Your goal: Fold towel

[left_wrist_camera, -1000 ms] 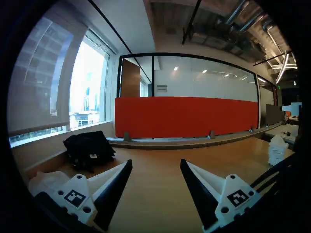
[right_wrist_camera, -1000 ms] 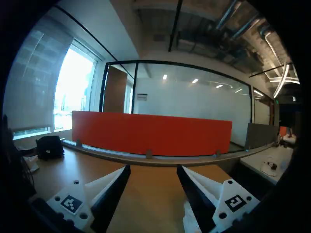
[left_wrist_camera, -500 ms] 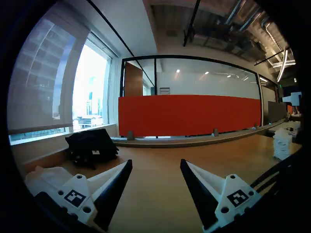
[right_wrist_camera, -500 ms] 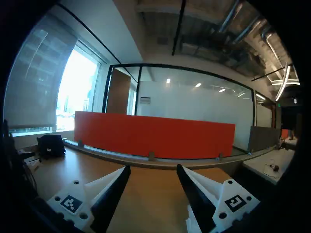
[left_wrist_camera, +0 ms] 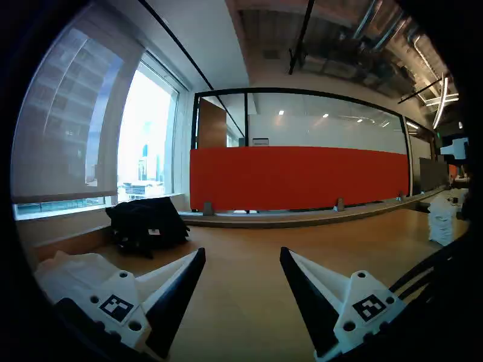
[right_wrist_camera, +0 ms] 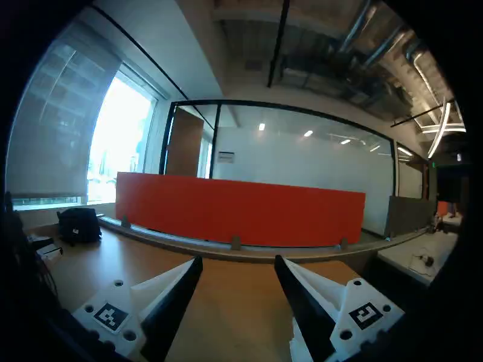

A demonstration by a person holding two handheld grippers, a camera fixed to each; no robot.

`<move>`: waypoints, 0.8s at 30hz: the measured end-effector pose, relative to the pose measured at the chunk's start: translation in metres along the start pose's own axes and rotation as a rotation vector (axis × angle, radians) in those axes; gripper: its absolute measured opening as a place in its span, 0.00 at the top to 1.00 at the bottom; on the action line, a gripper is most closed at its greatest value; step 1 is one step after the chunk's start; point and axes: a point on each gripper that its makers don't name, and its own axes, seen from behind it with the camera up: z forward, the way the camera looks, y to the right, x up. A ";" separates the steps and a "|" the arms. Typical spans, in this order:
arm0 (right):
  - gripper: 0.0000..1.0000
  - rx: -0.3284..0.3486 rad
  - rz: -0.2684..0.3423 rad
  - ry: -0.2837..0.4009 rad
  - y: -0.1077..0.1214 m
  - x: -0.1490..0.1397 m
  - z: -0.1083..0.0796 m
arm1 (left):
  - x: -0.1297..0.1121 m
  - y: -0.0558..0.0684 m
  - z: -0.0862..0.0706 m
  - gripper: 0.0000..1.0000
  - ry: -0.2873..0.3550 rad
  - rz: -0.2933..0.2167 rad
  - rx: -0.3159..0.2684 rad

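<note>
At lower left of the left gripper view, a crumpled towel [left_wrist_camera: 72,268] lay, axis unclear; left gripper [left_wrist_camera: 242,250] and right gripper [right_wrist_camera: 238,258] gaped wide, empty.

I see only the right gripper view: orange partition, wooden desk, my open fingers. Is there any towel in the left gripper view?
Observer: Yes, a stack of folded white cloths stands at that view's right edge.
Operator: Is anything unfolded?
Observer: A crumpled white cloth lies at the lower left, in front of a black bag.
Operator: Does the left gripper hold it?
Observer: No, the left gripper is open, with wooden desk showing between its fingers.
</note>
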 end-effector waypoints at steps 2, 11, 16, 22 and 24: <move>0.08 0.001 -0.002 0.000 0.000 0.000 0.000 | -0.003 -0.001 0.000 0.09 -0.002 -0.007 0.000; 0.08 0.010 -0.015 -0.006 -0.009 -0.001 0.003 | -0.011 -0.001 0.002 0.09 -0.015 -0.001 -0.003; 0.08 0.013 -0.016 -0.010 -0.012 -0.001 0.006 | -0.011 0.000 0.004 0.09 -0.018 -0.001 -0.007; 0.08 0.014 -0.014 -0.012 -0.013 -0.004 0.006 | -0.010 0.001 0.005 0.09 -0.019 0.001 -0.010; 0.08 0.014 -0.013 -0.014 -0.013 -0.005 0.006 | -0.010 0.002 0.006 0.09 -0.020 0.001 -0.013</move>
